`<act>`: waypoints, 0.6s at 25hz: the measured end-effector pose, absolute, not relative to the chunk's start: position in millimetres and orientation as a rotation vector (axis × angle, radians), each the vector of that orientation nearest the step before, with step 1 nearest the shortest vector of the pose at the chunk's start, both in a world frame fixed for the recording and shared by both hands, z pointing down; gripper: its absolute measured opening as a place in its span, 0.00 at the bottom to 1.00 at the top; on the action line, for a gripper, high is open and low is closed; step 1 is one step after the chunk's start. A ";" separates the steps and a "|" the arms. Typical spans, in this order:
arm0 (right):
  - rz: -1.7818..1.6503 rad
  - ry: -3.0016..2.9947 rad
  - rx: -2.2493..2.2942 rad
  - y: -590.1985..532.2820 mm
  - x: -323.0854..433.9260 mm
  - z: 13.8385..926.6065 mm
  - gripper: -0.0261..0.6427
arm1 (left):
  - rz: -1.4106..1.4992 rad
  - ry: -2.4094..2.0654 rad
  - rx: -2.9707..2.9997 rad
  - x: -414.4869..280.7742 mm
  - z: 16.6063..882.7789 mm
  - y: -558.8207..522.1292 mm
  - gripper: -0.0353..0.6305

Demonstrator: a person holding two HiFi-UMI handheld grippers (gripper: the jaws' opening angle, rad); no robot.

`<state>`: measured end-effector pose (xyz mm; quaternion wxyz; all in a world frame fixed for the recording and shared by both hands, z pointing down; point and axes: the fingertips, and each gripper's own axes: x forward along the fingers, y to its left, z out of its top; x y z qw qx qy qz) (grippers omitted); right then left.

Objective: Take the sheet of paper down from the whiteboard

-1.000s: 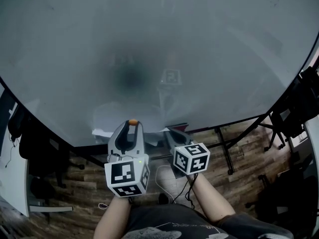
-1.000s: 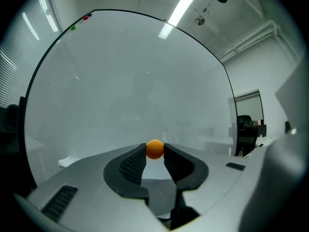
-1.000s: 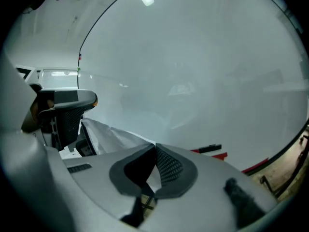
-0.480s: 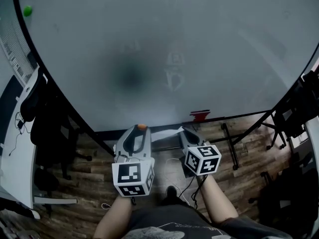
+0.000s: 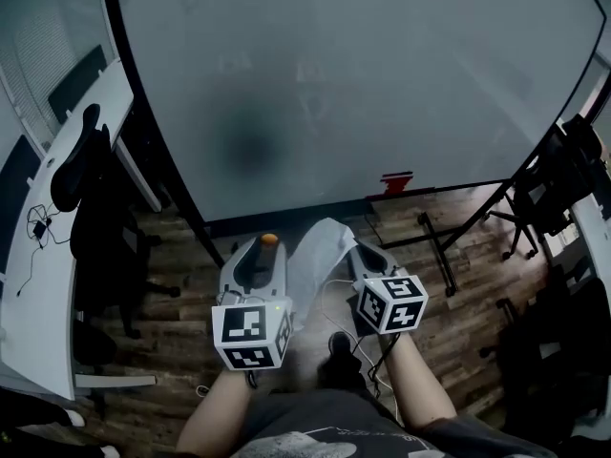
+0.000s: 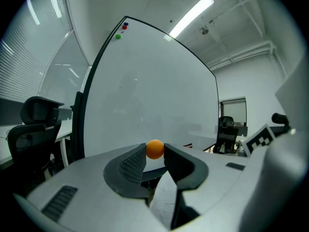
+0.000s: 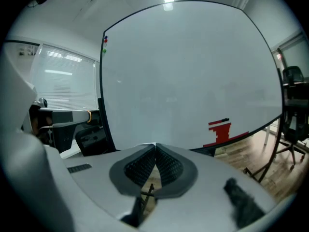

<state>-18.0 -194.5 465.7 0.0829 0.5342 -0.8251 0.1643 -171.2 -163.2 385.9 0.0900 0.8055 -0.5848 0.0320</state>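
The head view is dim and blue-grey. The whiteboard [image 5: 382, 84] carries a soft dark blotch left of centre, and the sheet of paper [image 5: 320, 256] is the palest patch against the murky floor [image 5: 458, 246]. Straight edges bow strongly toward the frame's rim. Both gripper views are bright, lit from above by a ceiling strip light [image 6: 190, 16], with black vignetted corners. Near housings blur, while the orange ball [image 6: 155, 149] at the tips of the left hand-held gripper [image 6: 155, 154] looks crisp.
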 end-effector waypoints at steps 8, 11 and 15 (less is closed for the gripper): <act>0.528 -2.334 1.759 -106.9 -31.0 480.2 0.07 | 0.105 -1.578 2.485 -200.2 396.5 -101.3 0.24; 0.534 -2.281 1.819 -77.4 -30.0 483.2 0.07 | 0.104 -1.527 2.494 -208.4 403.3 -85.0 0.24; 0.534 -2.218 1.870 -46.4 -20.1 484.6 0.07 | 0.105 -1.477 2.493 -208.4 410.7 -72.9 0.24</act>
